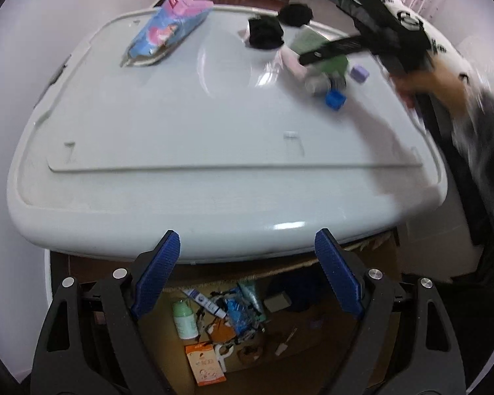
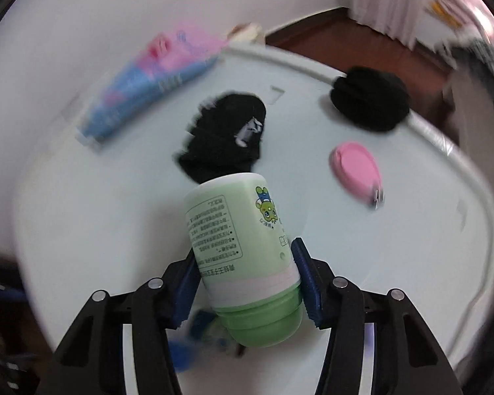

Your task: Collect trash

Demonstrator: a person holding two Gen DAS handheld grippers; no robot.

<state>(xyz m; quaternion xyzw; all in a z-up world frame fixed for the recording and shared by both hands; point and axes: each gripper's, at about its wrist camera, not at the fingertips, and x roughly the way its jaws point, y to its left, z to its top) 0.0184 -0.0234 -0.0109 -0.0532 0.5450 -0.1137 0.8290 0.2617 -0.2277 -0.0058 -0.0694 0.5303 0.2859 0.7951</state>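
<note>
Green bottle sits clamped between the blue pads of the right gripper, cap end toward the camera, lifted over the white table near a black cloth, a black round pad and a pink oval case. Left gripper hangs spread apart and empty at the near table edge, above a cardboard box on the floor holding another green bottle, a tube and wrappers. Blue-pink packet lies at the far side of the table.

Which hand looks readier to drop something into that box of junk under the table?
Probably the right: its gripper is clamped on the green bottle. The left gripper is open and empty, though it hangs over the box.
</note>
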